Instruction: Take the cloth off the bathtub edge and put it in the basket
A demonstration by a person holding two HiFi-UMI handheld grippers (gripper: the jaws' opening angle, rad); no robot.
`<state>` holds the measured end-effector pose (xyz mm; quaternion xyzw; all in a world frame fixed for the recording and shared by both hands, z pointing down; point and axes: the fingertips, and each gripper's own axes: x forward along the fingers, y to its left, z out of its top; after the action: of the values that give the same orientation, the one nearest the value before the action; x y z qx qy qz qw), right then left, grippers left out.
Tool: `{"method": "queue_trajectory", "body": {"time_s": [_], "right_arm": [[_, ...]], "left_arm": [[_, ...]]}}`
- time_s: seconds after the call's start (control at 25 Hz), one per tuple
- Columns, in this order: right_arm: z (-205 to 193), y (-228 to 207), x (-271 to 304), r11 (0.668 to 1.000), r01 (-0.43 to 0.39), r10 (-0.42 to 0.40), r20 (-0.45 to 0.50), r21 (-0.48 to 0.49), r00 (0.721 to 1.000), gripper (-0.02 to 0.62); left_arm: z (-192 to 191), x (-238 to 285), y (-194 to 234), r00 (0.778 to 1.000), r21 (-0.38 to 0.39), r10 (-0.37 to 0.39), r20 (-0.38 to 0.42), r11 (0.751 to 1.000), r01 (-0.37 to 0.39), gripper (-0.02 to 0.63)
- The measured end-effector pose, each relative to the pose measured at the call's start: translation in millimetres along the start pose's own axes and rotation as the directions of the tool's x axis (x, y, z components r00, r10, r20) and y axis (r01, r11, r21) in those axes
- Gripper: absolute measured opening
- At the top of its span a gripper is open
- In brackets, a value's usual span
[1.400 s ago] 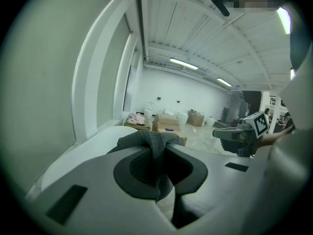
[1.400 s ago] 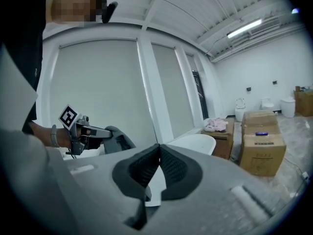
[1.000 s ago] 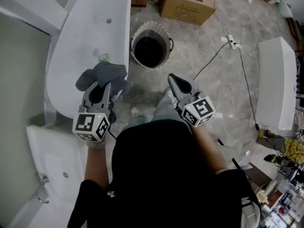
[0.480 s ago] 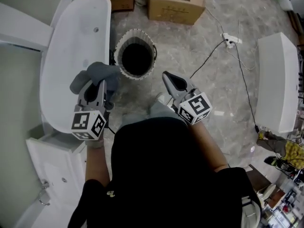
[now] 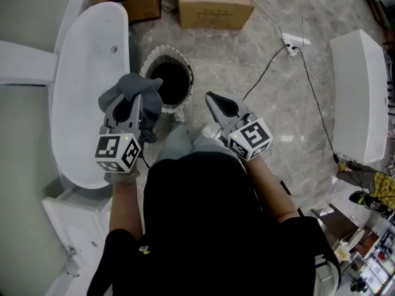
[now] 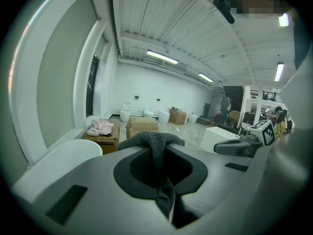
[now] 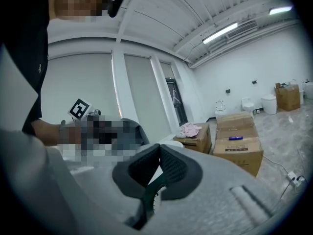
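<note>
One white bathtub [image 5: 86, 73] runs along the left side of the floor. Just right of its far half stands the basket [image 5: 189, 73], mouth up and dark inside. I read the left tool [image 5: 133, 103] as clamped on the grey cloth [image 5: 131, 89]. The cloth bunches over the tips, clear of the tub rim, and overlaps the basket's near-left rim in the head view. The left gripper view confirms fabric pinched between the jaws and trailing down through the gap. The right tool [image 5: 212, 97] sits near and right of the basket, jaws closed together, nothing in them.
</note>
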<state>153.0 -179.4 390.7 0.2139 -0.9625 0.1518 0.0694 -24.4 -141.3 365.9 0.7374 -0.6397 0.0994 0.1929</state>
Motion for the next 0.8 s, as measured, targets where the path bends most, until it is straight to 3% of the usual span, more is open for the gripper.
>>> {"method": "queue_trajectory", "body": {"time_s": [0.32, 0.56, 0.8], "right_arm": [[22.0, -38.4, 33.3, 0.994, 0.105, -0.105, 0.005, 0.008, 0.994, -0.004], [26.8, -75.9, 53.3, 0.98, 0.197, -0.197, -0.011, 0.025, 0.98, -0.005], [31.3, -104.0, 62.5, 0.966, 0.257, -0.257, -0.013, 0.038, 0.966, -0.005]], "left_arm": [[33.9, 78.2, 30.7, 0.995, 0.041, -0.103, -0.016, 0.994, 0.104, 0.043], [37.4, 137.3, 59.3, 0.986, 0.055, -0.147, -0.079, 0.987, 0.152, 0.043], [68.7, 171.8, 72.4, 0.983, 0.082, -0.175, -0.057, 0.98, 0.179, 0.043]]}}
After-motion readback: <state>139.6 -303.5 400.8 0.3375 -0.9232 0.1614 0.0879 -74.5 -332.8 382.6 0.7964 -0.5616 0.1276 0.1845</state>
